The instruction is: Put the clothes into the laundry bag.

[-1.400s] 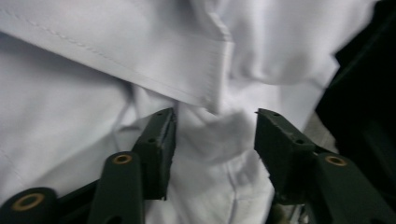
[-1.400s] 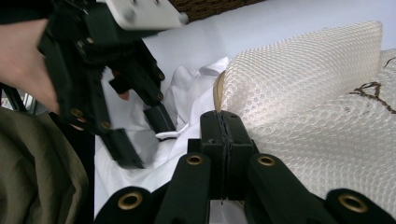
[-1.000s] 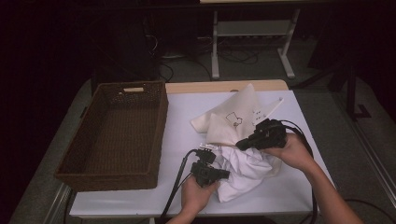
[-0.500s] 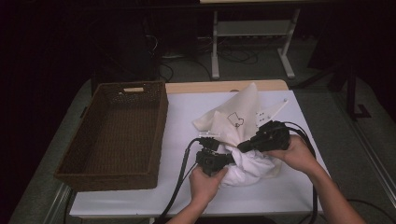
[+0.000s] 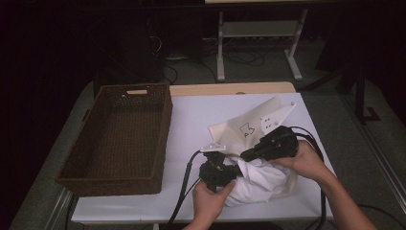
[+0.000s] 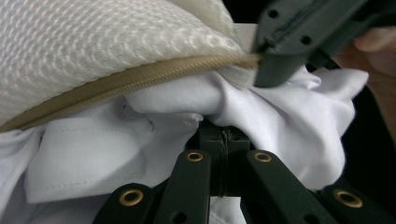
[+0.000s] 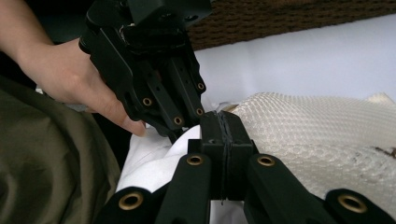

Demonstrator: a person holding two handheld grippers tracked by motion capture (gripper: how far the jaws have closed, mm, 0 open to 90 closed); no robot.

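High view:
Table [image 5: 201,115]: white top, carrying a dark wicker basket [image 5: 119,139] on its left half and a cream mesh laundry bag [image 5: 244,129] on its right half.
Basket: sitting with its open top up, well apart from the bag.
White garment [image 5: 261,179]: bunching at the near end of the mesh bag, close to the table's near edge, between the two hands.
Left gripper [image 5: 230,171]: pointing right into the white cloth, the hand wrapping it from below.
Right gripper [image 5: 246,154]: pointing left at the bag's near edge, just above the left one; the two tips are nearly meeting.

Left gripper view:
Jaws: standing pressed together, pinching a fold of the white garment [image 6: 261,112].
Mesh bag [image 6: 102,42]: arching over the cloth, its tan zipper edge [image 6: 140,79] running across the frame.
Right gripper [image 6: 266,58]: clamping the zipper edge at upper right.

Right gripper view:
Jaws: closing tight on the edge of the mesh bag [image 7: 317,135], with white cloth [image 7: 154,158] bulging just below.
Left gripper [image 7: 187,123]: biting into the white cloth right beside them.
Basket [image 7: 289,16]: showing as a brown woven wall beyond the white table [image 7: 303,60].
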